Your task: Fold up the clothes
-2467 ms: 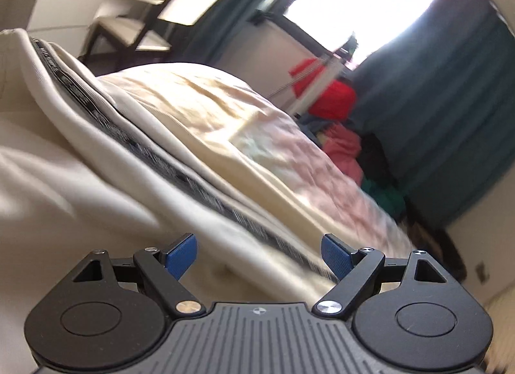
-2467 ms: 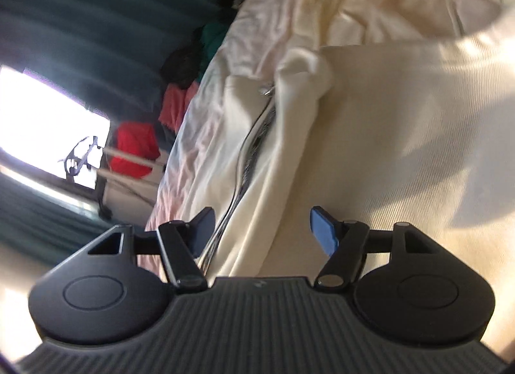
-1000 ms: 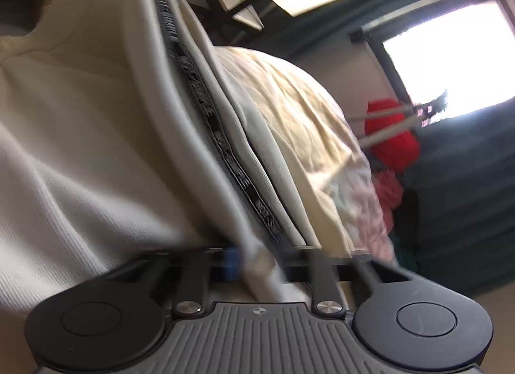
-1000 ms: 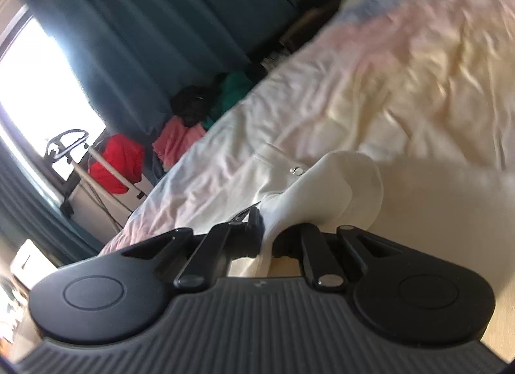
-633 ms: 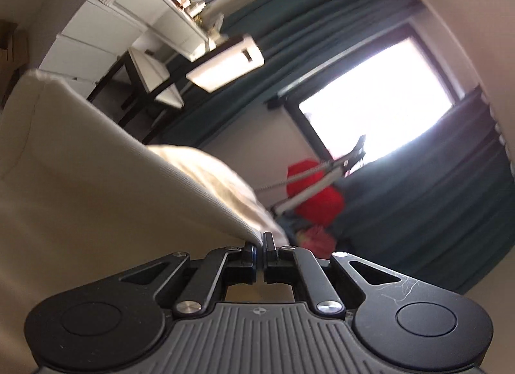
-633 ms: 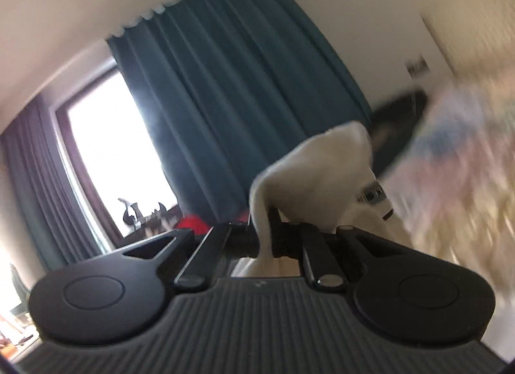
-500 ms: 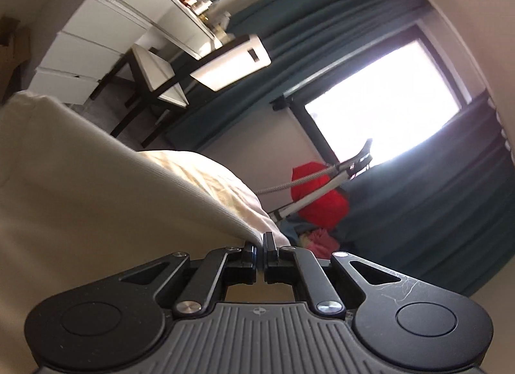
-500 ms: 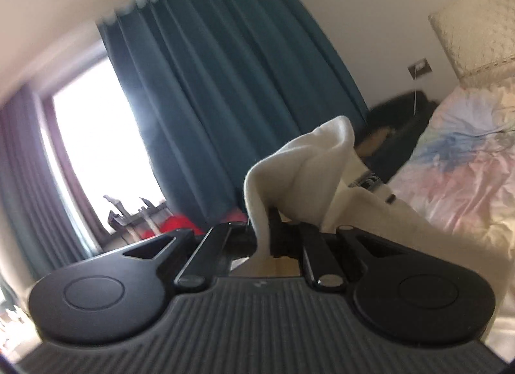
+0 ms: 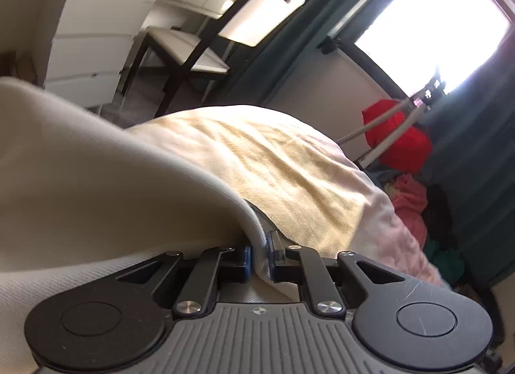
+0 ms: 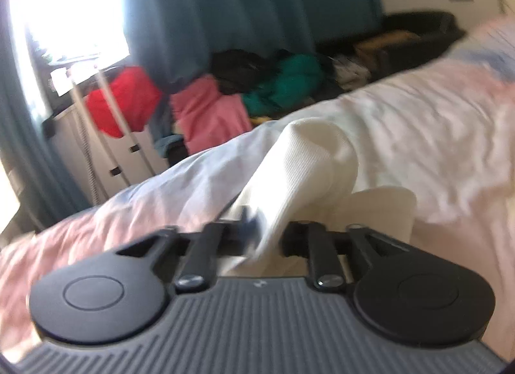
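A: Left gripper [image 9: 260, 256]?
B: Fingers opening, a fold of the cream garment [image 9: 96, 187] between them; the cloth spreads left over the bed [image 9: 289, 164].
A: Right gripper [image 10: 267, 237]?
B: Opening too, garment [image 10: 305, 161] between the fingers; bed [image 10: 418, 122] beyond, clothes pile [image 10: 244, 90] far.

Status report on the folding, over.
Left gripper and right gripper both opening, cream garment edge between each pair of jaws. Garment draped over the bed. Nothing in the way.
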